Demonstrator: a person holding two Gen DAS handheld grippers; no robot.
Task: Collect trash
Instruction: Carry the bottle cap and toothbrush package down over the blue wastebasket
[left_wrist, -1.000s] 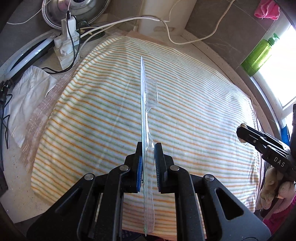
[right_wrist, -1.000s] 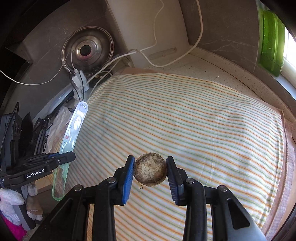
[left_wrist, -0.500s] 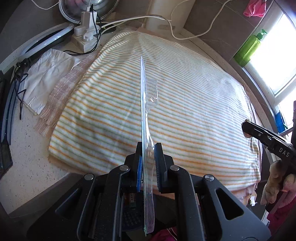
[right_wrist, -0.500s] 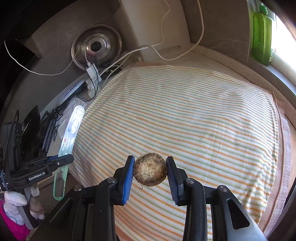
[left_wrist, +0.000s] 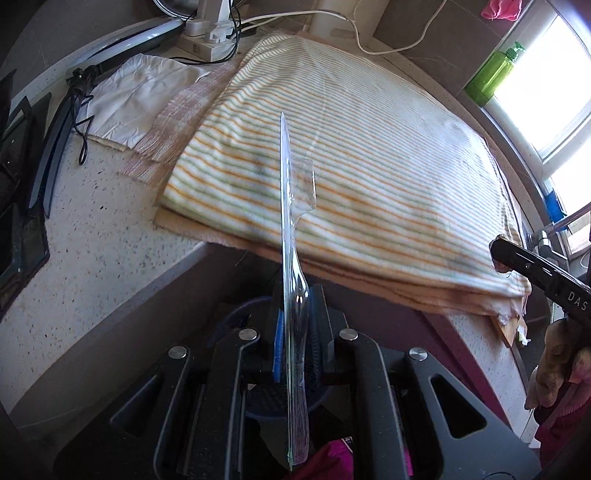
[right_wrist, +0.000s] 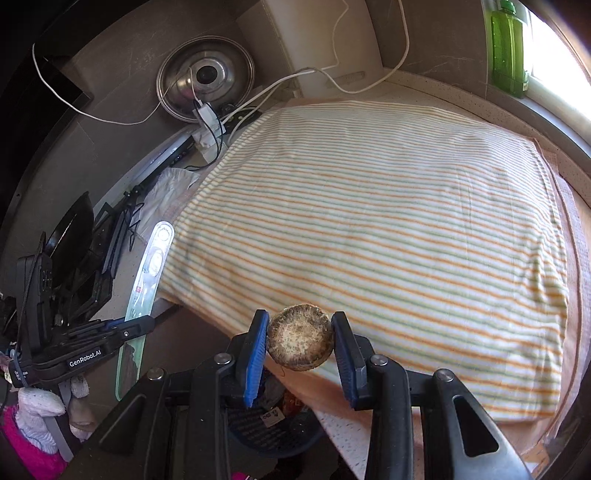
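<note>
My left gripper (left_wrist: 295, 332) is shut on a clear plastic toothbrush package (left_wrist: 293, 236), held edge-on; it also shows in the right wrist view (right_wrist: 149, 273). My right gripper (right_wrist: 300, 338) is shut on a round brown cork-like disc (right_wrist: 300, 338). Both are held past the counter's front edge, above a dark blue mesh trash basket (right_wrist: 273, 428) that shows below the fingers in both views, in the left wrist view (left_wrist: 269, 402) too. The left gripper (right_wrist: 122, 332) shows at the left of the right wrist view.
A striped towel (left_wrist: 351, 166) covers the speckled counter (left_wrist: 99, 251). White cloth (left_wrist: 136, 96), a power strip with cables (left_wrist: 210, 40), a steel lid (right_wrist: 207, 77) and dark gear (right_wrist: 70, 258) lie at the left. A green bottle (right_wrist: 508, 44) stands by the window.
Both grippers have drawn back from over the towel to past the counter's front edge, still holding their items. The basket has come into view below them.
</note>
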